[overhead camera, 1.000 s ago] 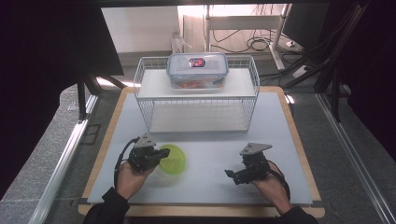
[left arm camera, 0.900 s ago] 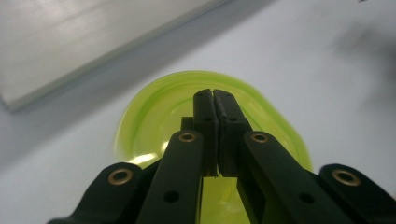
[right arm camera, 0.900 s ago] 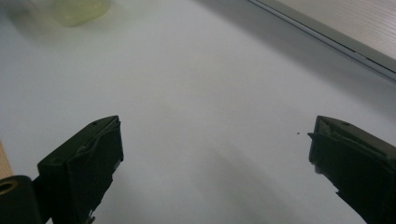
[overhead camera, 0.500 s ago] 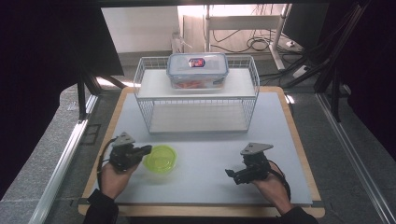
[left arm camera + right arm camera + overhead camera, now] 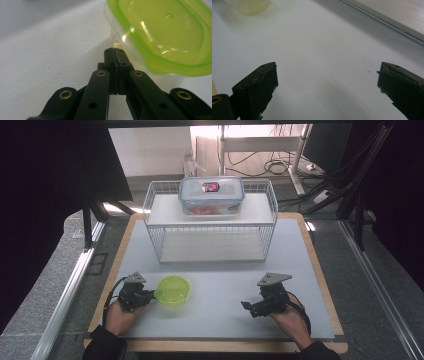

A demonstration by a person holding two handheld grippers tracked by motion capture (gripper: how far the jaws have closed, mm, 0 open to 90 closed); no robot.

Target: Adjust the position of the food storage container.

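Note:
A small clear container with a lime-green lid (image 5: 172, 290) sits on the white table top, front left. My left gripper (image 5: 149, 295) lies just to its left, jaws pressed together at the container's near rim. In the left gripper view the container (image 5: 162, 37) spreads above and to the right of the left gripper (image 5: 114, 51), and its green lip hangs over the right jaw. Front right, my right gripper (image 5: 248, 307) rests low over bare table with its jaws wide apart and nothing between them. Its own view shows the right gripper (image 5: 327, 82) open over white surface and the container (image 5: 249, 5) far off.
A white wire rack (image 5: 210, 237) stands at the back middle of the table. A clear lidded food box (image 5: 211, 195) with red contents sits on its top shelf. The wooden table edge (image 5: 320, 270) runs along the right. Cables lie on the floor behind.
My left hand has moved left and lower with the green-lidded container at its jaws, and the container has shifted left with it. The right hand has kept still.

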